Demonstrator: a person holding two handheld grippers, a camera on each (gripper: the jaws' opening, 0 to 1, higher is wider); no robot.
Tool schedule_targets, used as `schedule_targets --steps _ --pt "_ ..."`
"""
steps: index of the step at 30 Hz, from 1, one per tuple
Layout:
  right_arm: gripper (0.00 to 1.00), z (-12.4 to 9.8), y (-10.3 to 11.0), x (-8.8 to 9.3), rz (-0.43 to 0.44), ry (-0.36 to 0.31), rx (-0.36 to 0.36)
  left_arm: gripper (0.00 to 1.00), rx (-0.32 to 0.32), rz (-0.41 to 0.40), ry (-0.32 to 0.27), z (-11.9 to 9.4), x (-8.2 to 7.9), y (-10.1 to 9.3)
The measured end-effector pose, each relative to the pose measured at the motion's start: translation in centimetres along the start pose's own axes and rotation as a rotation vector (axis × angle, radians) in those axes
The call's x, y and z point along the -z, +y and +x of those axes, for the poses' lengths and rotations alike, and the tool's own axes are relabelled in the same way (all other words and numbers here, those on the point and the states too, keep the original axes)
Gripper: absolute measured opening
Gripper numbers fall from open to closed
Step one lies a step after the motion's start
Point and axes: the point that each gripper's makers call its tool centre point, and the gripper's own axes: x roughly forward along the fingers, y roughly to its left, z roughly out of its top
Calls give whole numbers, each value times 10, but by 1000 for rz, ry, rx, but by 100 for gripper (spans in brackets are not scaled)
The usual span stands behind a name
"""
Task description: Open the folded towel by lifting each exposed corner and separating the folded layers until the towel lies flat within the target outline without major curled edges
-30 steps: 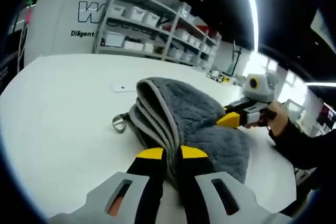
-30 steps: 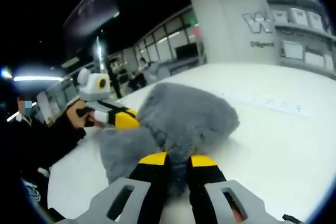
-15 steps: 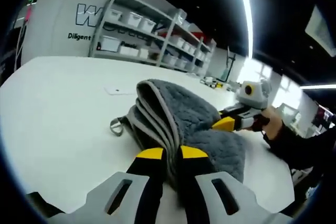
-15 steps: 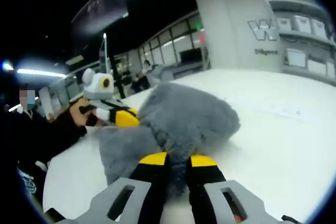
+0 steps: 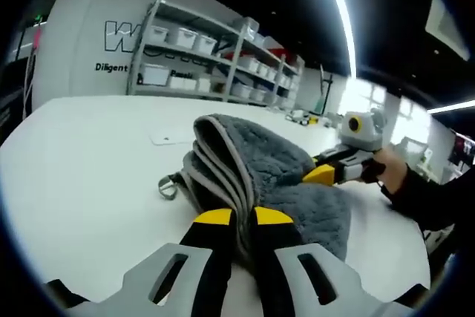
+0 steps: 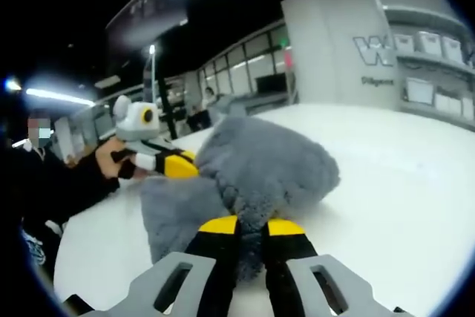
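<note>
Little has shifted: both tools remain where they were. Left tool (image 5: 235,217) and right tool (image 6: 243,225) each stay clenched on the grey towel (image 5: 263,165), bunched in folds on the white tabletop (image 5: 82,161), so unfolding has hardly begun.

A white worktop (image 5: 82,154) carries a bunched grey towel (image 5: 260,161). A small flat white card (image 5: 172,138) lies on it beyond the towel.
</note>
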Motion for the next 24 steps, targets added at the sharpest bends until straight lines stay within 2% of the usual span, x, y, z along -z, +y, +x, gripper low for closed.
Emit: schedule_targets --steps 3,11,15,16,24 --pt "6 -2 2 0 -8 -10 -9 6 13 8 -21 0 -3 -2" --pt "6 -3 4 0 -16 -19 -18 6 27 28 -25 0 0 -3" --pt "6 -4 2 2 11 -14 -11 6 42 36 -31 -1 0 -5" --pt "6 -4 2 5 76 5 -3 6 42 38 -28 -1 1 -5" --pt "6 -10 10 8 23 48 5 6 43 32 33 -3 9 -10"
